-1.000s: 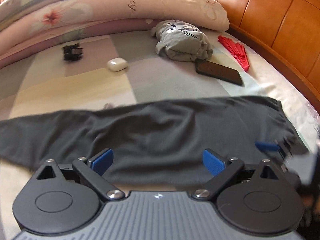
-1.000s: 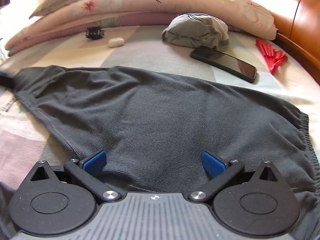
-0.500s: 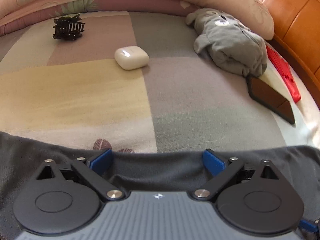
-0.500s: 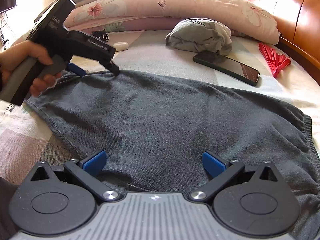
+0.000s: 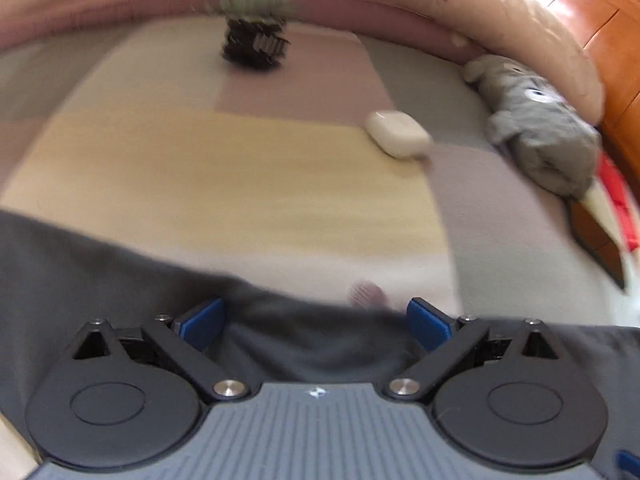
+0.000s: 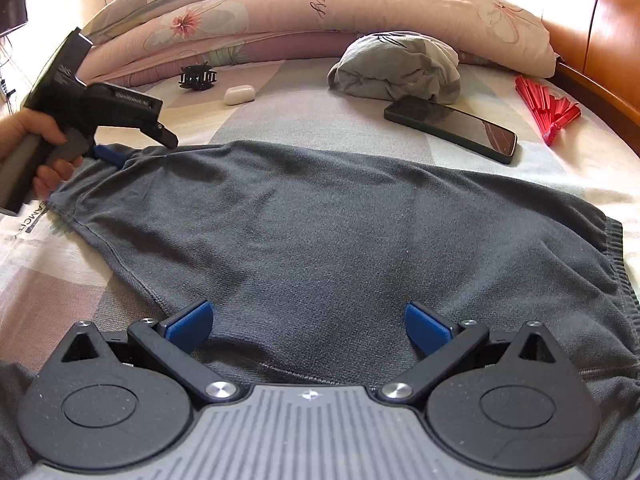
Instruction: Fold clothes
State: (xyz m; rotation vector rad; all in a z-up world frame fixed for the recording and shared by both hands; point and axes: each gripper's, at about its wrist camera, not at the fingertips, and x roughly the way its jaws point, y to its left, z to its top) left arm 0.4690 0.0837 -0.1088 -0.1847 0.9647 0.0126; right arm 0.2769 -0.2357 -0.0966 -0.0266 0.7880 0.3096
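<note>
Garment (image 6: 340, 240) spread on bed (image 6: 304, 120); phone (image 6: 450, 128) behind it, fan (image 6: 548, 110) right of phone.

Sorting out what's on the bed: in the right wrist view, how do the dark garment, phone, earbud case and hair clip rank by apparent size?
Largest to smallest:
1. Dark garment
2. Phone
3. Hair clip and earbud case look about alike; both lie far from the camera, so I won't rank them.

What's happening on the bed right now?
A person is folding dark grey trousers spread flat on the bed, holding a gripper in each hand. The left gripper is at the garment's far left end, jaws open around its edge. The right gripper hovers open over the near edge. A phone, earbud case, hair clip and red fan lie beyond.
</note>
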